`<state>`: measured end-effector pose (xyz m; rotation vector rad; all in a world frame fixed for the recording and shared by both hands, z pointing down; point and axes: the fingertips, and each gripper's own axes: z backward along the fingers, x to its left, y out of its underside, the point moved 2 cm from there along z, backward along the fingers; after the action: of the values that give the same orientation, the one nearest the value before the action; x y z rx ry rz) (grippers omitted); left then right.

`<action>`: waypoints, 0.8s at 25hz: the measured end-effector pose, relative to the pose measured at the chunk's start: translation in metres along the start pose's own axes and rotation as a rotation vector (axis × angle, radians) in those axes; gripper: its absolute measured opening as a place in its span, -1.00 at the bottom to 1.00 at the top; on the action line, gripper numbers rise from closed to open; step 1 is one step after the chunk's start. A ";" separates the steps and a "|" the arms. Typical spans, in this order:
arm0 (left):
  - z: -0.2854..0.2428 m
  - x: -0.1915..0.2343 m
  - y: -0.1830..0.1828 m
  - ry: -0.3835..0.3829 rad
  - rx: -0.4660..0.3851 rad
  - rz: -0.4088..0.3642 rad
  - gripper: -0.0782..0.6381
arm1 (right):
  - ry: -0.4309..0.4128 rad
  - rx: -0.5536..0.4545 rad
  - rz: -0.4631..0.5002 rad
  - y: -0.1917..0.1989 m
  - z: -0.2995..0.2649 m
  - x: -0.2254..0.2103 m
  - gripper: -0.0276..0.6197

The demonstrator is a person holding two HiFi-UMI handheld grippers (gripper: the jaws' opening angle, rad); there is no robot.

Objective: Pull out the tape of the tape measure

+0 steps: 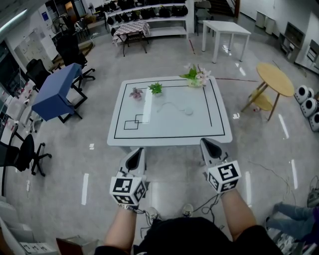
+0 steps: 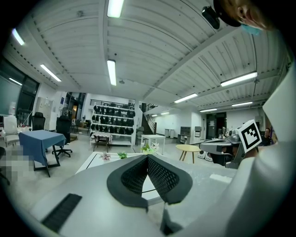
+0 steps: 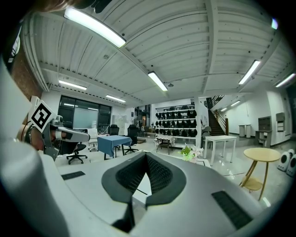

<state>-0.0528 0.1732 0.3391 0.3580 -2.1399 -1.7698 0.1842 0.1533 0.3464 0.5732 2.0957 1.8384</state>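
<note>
Table (image 1: 169,125) ahead; left tongs (image 1: 137,151), right tongs (image 1: 209,142) closed, empty.

You're standing in a big open lab or workshop hall with a polished grey floor (image 1: 172,172). Behind the white line-marked table (image 1: 199,127) runs a long shelf rack (image 1: 149,12) of dark gear. To its left are a blue-draped table (image 1: 55,92) and rolling office chairs (image 1: 20,149), and to its right a round wooden table (image 1: 275,78). Strip lights (image 2: 111,71) hang overhead.
</note>
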 end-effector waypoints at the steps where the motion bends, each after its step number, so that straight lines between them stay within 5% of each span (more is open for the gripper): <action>1: 0.001 -0.001 0.000 0.000 -0.001 0.000 -0.77 | -0.002 -0.005 0.002 0.001 0.001 0.000 -0.93; 20: 0.019 -0.022 -0.009 -0.005 -0.028 -0.012 -0.77 | -0.004 -0.016 0.010 -0.007 0.027 0.001 -0.93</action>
<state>-0.0405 0.1973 0.3251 0.3597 -2.1183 -1.8076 0.1949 0.1765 0.3355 0.5841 2.0779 1.8559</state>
